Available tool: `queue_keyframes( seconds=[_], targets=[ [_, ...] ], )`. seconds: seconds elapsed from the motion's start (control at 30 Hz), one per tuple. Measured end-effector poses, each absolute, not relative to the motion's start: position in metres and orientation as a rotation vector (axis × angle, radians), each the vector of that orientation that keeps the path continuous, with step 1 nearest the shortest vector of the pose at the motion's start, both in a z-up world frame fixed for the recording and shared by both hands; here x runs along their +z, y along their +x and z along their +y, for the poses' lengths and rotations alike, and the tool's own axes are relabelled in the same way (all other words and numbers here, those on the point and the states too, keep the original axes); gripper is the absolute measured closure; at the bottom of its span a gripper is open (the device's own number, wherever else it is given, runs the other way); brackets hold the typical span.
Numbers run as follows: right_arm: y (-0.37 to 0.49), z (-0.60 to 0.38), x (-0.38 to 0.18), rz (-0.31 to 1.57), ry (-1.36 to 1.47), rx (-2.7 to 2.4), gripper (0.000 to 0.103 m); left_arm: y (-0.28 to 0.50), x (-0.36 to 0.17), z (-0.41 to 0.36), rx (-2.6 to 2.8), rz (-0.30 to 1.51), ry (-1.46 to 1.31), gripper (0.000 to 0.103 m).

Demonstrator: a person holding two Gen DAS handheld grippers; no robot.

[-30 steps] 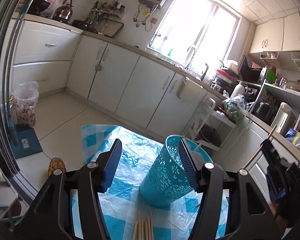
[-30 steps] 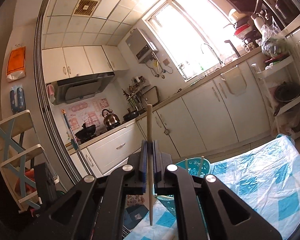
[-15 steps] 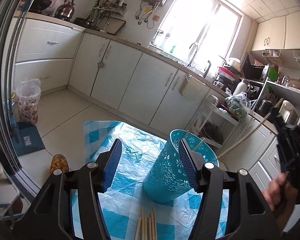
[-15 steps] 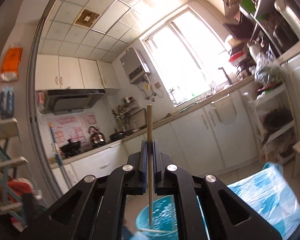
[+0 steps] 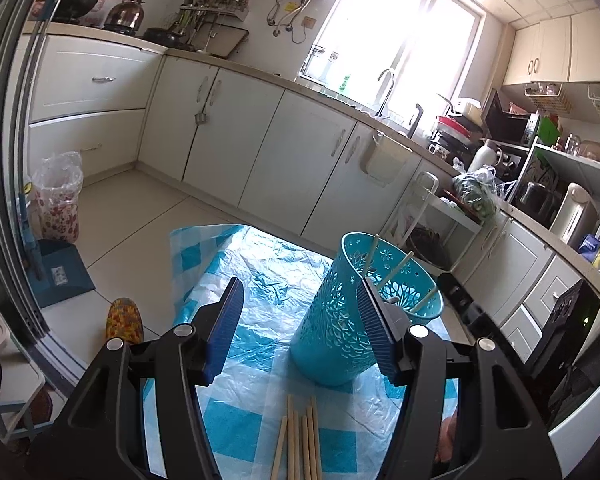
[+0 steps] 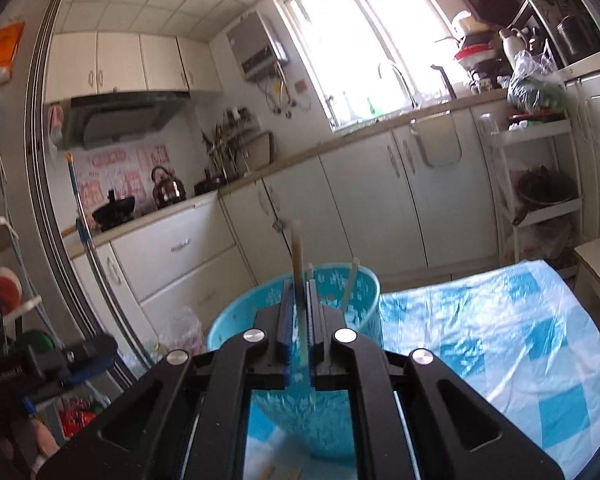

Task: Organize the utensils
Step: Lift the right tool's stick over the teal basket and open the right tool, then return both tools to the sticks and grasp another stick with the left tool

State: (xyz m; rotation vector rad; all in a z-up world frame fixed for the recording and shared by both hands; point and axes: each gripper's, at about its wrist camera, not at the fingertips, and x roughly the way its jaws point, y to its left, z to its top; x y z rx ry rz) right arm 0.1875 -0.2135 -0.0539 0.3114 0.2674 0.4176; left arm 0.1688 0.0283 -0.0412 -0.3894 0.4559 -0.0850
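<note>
Over teal basket (image 6: 352,288), right gripper (image 6: 298,304) jaws opening — chopstick (image 6: 297,256) between

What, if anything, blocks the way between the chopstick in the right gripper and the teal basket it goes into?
Nothing visible does. The right gripper, its jaws opening, has the chopstick between them directly over the open mouth of the teal basket. Other chopsticks already stand inside, leaning at the far side.
</note>
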Motion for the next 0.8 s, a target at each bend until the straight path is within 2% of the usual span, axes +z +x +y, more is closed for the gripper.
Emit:
queue_keyframes(
  seconds=[0.37, 0.8],
  targets=[
    [0.154, -0.213, -0.059, 0.335, 0.296, 0.428, 0.085, 0.16, -0.041, 0.026, -0.078, 0.474, -0.364, 0.047],
    [0.14, -0.181, -0.112, 0.628, 0.167, 0.477, 0.085, 0.158, -0.046, 0.022, -0.079, 0.513, -0.342, 0.046]
  ],
)
